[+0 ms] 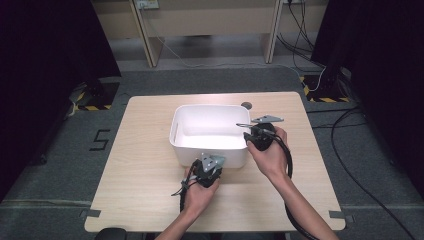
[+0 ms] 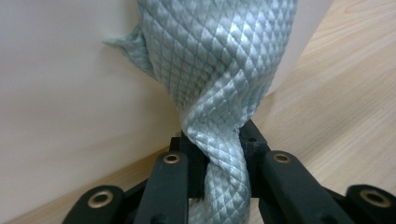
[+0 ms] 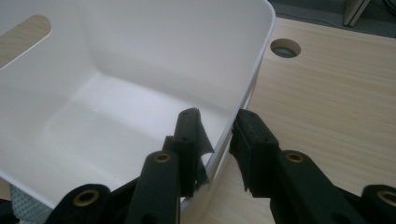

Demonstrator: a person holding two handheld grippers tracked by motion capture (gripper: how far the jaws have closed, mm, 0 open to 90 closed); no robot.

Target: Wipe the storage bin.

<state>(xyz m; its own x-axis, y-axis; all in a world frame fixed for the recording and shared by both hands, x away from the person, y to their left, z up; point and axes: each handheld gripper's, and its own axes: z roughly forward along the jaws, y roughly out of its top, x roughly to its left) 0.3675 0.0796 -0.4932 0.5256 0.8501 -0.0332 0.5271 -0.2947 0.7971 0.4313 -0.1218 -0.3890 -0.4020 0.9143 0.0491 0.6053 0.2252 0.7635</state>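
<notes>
A white plastic bin [image 1: 210,106] stands in the middle of the wooden table [image 1: 145,185]. My left gripper [image 2: 217,140] is shut on a twisted pale green quilted cloth [image 2: 219,70], which rises against the bin's outer wall [image 2: 70,93]. In the high view that gripper [image 1: 201,166] sits at the bin's near side. My right gripper [image 3: 217,126] straddles the bin's wall [image 3: 140,46], one jaw inside and one outside, clamped on the rim. It is at the bin's right edge in the high view [image 1: 245,129]. The bin's inside looks empty.
A round cable hole [image 1: 246,105] lies in the tabletop just behind the bin, also seen in the right gripper view [image 3: 285,47]. A slot handle [image 3: 25,28] is cut in the bin's far wall. Cables trail on the floor at the right.
</notes>
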